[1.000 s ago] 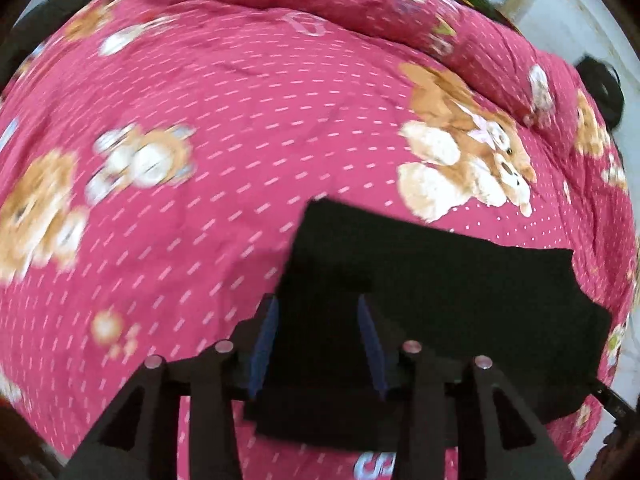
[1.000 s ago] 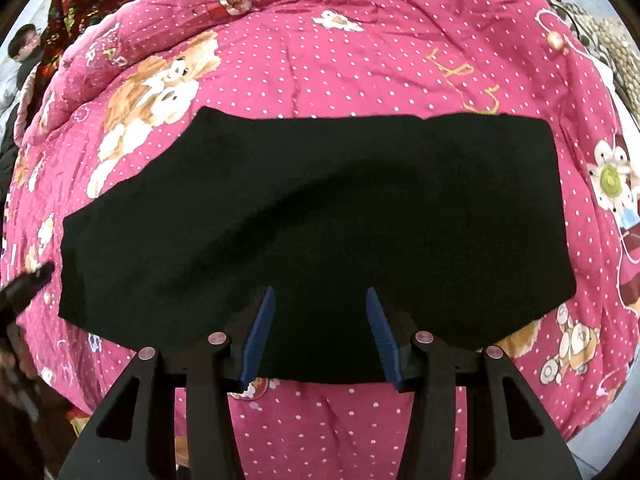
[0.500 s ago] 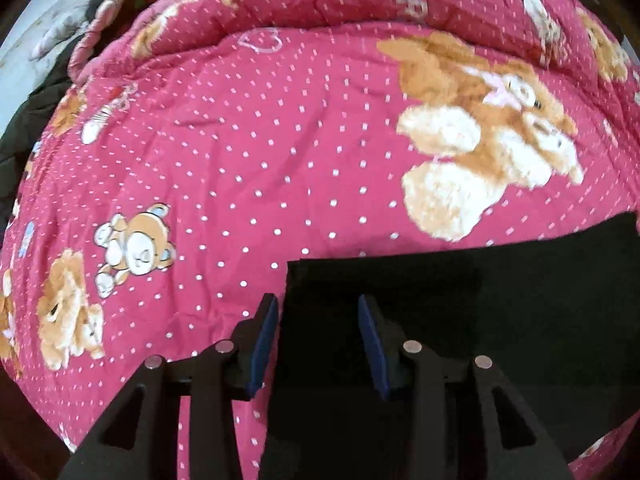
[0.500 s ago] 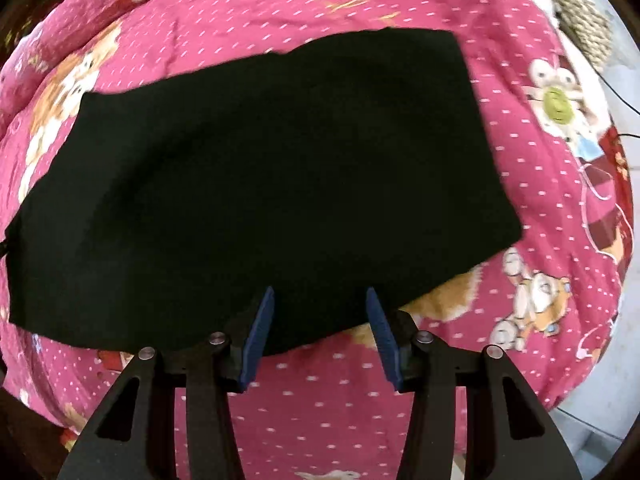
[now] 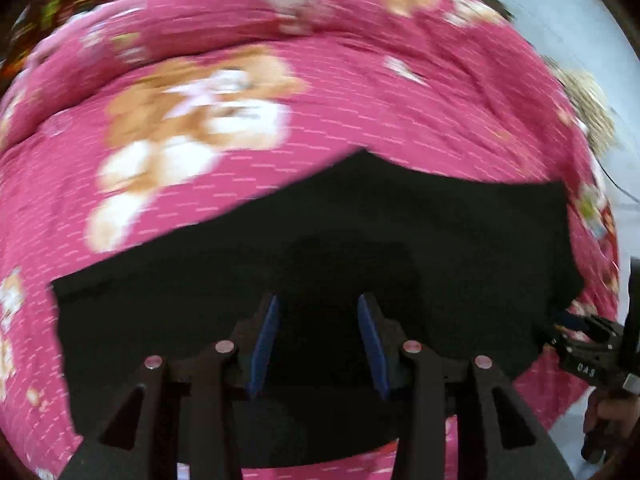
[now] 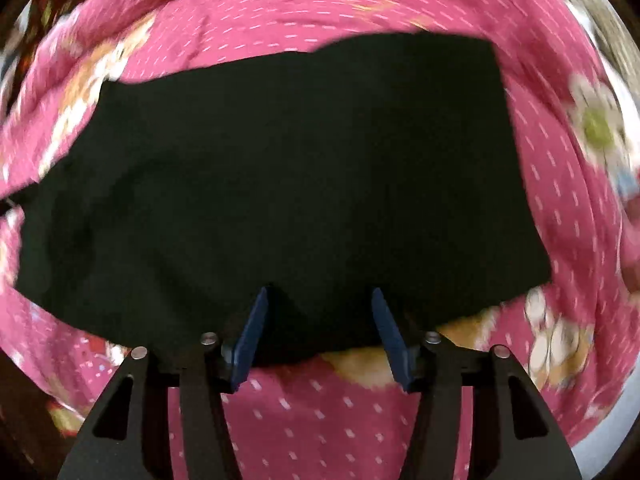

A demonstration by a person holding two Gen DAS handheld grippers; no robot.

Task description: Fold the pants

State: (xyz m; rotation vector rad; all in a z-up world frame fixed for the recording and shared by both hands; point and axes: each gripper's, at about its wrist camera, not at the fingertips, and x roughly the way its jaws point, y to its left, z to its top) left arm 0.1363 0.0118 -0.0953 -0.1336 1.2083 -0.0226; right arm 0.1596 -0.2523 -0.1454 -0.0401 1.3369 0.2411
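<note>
The black pants (image 5: 360,248) lie flat as a wide folded band on the pink quilt (image 5: 320,92). My left gripper (image 5: 318,320) hovers over their middle near the front edge, open, its blue pads (image 5: 264,340) apart with only flat cloth below. In the right wrist view the pants (image 6: 280,168) fill the middle. My right gripper (image 6: 320,296) stands over their near edge, its jaws opening and not pressing on the cloth. The right gripper (image 5: 588,348) also shows at the pants' right end in the left wrist view.
The quilt carries teddy-bear prints (image 5: 192,120) and bulges into a ridge at the back. A pale floor (image 5: 572,20) shows past the bed's right edge, beside a straw-coloured thing (image 5: 588,112). A person's hand (image 5: 608,408) holds the right gripper.
The left gripper has swept right from the pants' left end to over their middle and rolled. The right gripper's jaws have widened, and it now sits nearer the pants' front edge.
</note>
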